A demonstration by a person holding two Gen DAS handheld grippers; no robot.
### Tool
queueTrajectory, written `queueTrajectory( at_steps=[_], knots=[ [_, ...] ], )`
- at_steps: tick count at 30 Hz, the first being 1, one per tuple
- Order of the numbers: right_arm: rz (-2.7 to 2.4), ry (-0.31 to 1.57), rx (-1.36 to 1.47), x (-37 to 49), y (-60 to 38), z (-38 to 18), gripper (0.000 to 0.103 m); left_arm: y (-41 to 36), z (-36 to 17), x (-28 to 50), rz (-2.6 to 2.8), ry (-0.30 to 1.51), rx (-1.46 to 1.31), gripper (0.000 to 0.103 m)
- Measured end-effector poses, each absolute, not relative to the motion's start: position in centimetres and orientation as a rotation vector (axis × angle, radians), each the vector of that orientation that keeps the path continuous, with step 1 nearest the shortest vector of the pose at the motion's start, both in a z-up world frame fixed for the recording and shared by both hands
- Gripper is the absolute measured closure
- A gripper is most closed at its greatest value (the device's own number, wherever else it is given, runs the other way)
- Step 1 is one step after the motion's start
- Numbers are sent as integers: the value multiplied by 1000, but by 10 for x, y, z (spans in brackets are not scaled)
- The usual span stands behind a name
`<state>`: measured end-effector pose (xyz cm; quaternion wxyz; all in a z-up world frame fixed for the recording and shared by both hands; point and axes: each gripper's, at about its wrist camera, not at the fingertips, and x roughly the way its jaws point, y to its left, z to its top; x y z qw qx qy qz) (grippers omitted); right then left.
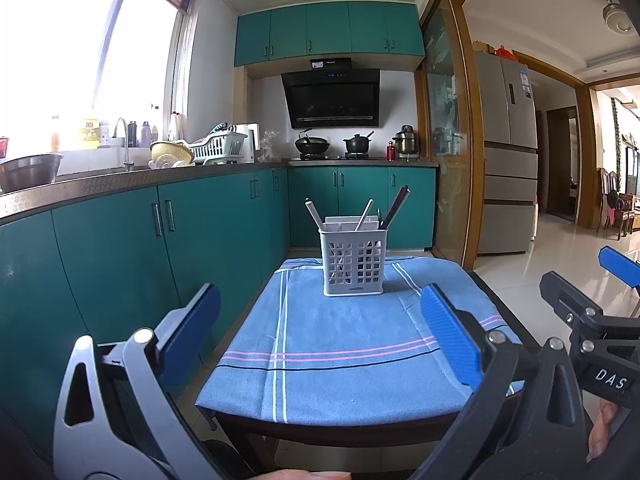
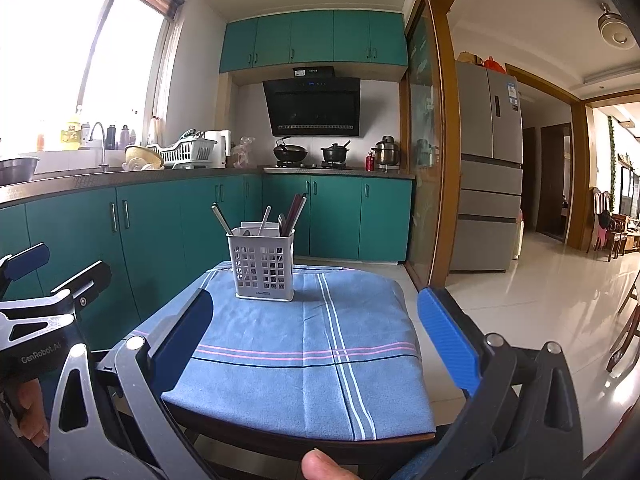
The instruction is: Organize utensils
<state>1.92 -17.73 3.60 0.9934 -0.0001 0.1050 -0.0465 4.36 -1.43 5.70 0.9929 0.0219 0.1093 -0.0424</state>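
A white perforated utensil holder (image 1: 353, 262) stands upright at the far end of a small table covered by a blue striped cloth (image 1: 340, 344). It holds several utensils (image 1: 394, 208): pale handles and dark chopsticks stick out of the top. The holder also shows in the right wrist view (image 2: 264, 266), on the cloth (image 2: 304, 356). My left gripper (image 1: 320, 320) is open and empty, held back over the near end of the table. My right gripper (image 2: 316, 320) is open and empty too, beside the left one; it shows at the right edge of the left wrist view (image 1: 580, 280).
Teal cabinets (image 1: 160, 240) with a steel counter run along the left, with a sink, dish rack (image 1: 216, 146) and bowls. A stove with pots (image 1: 336, 146) is at the back. A fridge (image 1: 508, 152) and tiled floor lie right. A thumb (image 2: 320, 466) is at the bottom edge.
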Motion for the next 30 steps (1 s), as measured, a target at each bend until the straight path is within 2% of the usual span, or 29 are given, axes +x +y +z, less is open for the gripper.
queueTrajectory(
  at_steps=[30],
  knots=[
    [-94,225,0,21,-183,30,3,-19,51,44,-118,230,60,4]
  ],
)
